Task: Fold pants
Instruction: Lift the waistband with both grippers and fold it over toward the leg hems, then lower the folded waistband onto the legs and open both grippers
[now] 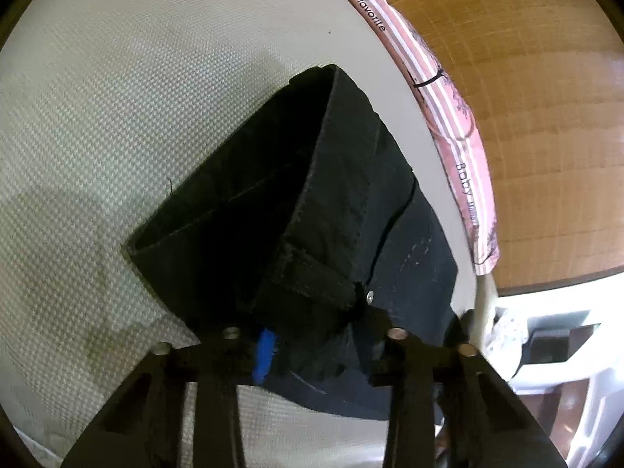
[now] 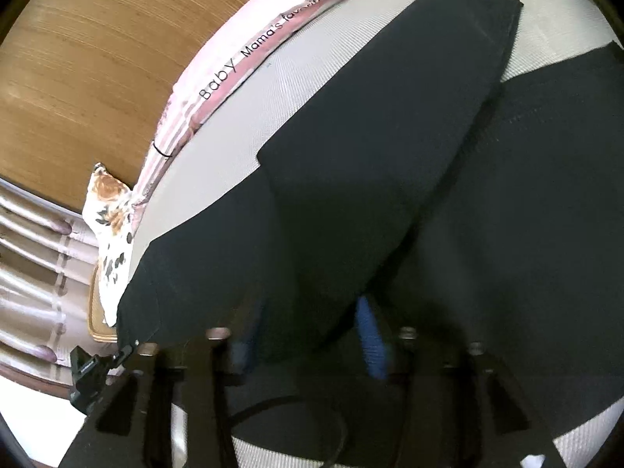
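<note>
Black pants lie on a white woven bed surface. In the left wrist view their waistband end, with a belt loop and a metal rivet, stands up like a tent. My left gripper is shut on that bunched cloth, one blue pad showing beside it. In the right wrist view the pants spread wide, one leg reaching to the far top edge. My right gripper is shut on a raised fold, and the cloth drapes over its blue pads. The fingertips themselves are hidden by fabric.
A pink striped cloth printed with "Baby Mama's favorite" runs along the bed's edge, in front of a wooden panel. A floral pillow sits at the bed's corner. White furniture stands beyond the bed at the lower right.
</note>
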The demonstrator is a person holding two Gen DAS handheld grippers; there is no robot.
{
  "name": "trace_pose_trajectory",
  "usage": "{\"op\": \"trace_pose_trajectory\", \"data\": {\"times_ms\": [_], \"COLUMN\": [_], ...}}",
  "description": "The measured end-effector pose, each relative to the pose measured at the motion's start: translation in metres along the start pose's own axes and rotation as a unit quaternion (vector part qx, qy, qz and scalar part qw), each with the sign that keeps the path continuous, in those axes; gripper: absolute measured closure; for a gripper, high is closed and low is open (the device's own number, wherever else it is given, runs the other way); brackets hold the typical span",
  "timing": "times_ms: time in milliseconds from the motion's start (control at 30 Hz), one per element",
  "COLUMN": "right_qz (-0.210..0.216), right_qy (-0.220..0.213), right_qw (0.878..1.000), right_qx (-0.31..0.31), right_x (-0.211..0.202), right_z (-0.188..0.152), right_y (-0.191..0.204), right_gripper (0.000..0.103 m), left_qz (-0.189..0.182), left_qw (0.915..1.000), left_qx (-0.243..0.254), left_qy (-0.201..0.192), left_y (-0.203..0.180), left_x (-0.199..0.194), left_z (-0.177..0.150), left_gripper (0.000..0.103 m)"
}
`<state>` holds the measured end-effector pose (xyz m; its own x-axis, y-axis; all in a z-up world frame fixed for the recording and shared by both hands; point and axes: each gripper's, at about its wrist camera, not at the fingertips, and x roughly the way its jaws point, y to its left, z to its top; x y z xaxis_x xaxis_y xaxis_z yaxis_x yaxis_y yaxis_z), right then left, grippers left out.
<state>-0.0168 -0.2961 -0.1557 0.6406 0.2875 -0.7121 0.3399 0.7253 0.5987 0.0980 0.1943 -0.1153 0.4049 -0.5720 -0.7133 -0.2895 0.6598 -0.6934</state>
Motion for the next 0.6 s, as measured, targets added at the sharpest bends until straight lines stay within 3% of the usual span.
{"op": "trace_pose_trajectory", "data": {"times_ms": [33, 100, 367, 600], "right_qz": [-0.003, -0.005, -0.057, -0.094], "right_qy": [0.001, -0.004, -0.017, 0.020], "right_qw": [1.000, 1.000, 0.997, 0.992], "right_qx": [0.000, -0.002, -0.058, -0.075], "right_x": [0.001, -0.006, -0.056, -0.048], "right_z": [0.002, 0.004, -0.022, -0.062], "right_y": [0.001, 0.001, 0.032, 0.031], "right_gripper": [0.091, 0.093, 0.096, 0.096], "left_qz": [0.003, 0.020, 0.074, 0.138], "left_qw": [1.0000, 0.9995, 0.9910, 0.9719], "left_qx": [0.004, 0.023, 0.111, 0.191], "left_qy": [0.000, -0.002, 0.010, 0.012], "left_y": [0.000, -0.006, -0.025, -0.028], "left_x": [-0.001, -0.004, -0.019, -0.019], "left_z": [0.001, 0.001, 0.005, 0.000], "left_gripper": [0.075, 0.079, 0.083, 0.083]}}
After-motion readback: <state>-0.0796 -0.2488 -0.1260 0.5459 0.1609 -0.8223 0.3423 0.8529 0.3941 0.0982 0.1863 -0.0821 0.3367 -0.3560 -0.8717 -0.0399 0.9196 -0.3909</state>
